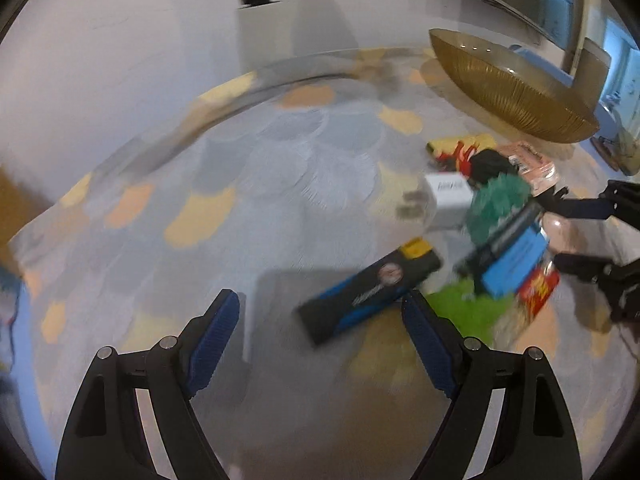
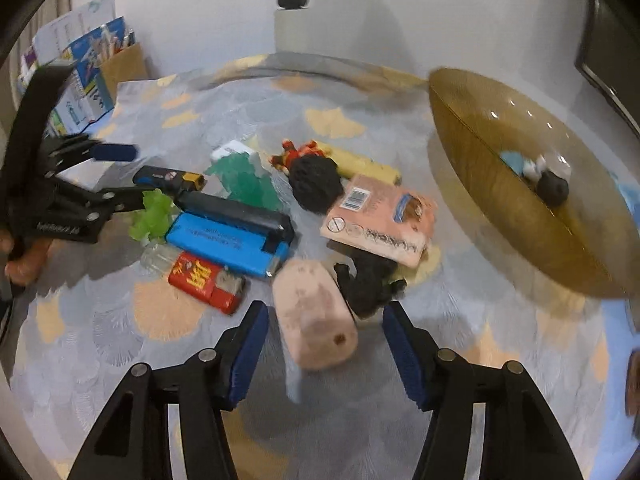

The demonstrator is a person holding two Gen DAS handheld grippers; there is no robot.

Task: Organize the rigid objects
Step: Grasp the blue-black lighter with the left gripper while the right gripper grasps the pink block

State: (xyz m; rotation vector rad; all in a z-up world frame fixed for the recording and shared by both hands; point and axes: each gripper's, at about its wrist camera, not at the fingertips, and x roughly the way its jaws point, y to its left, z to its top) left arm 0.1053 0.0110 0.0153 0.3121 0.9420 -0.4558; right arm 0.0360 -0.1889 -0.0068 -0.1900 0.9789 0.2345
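A pile of small objects lies on the patterned tablecloth (image 2: 120, 340). In the right wrist view my right gripper (image 2: 324, 322) is open, with a pale pink block (image 2: 316, 316) lying between its fingertips, untouched. Beyond lie a black clip (image 2: 366, 284), a pink card pack (image 2: 380, 220), a blue-and-black box (image 2: 232, 236) and a red pack (image 2: 200, 280). A gold bowl (image 2: 520, 200) at the right holds a few small items. In the left wrist view my left gripper (image 1: 320, 308) is open and empty, near a black-and-blue bar (image 1: 368, 292).
A cardboard box of books and pencils (image 2: 92, 72) stands at the table's far left edge. A white wall runs behind the table. The gold bowl (image 1: 508, 88) shows at the far right in the left wrist view. The right gripper (image 1: 592, 240) reaches into the pile there.
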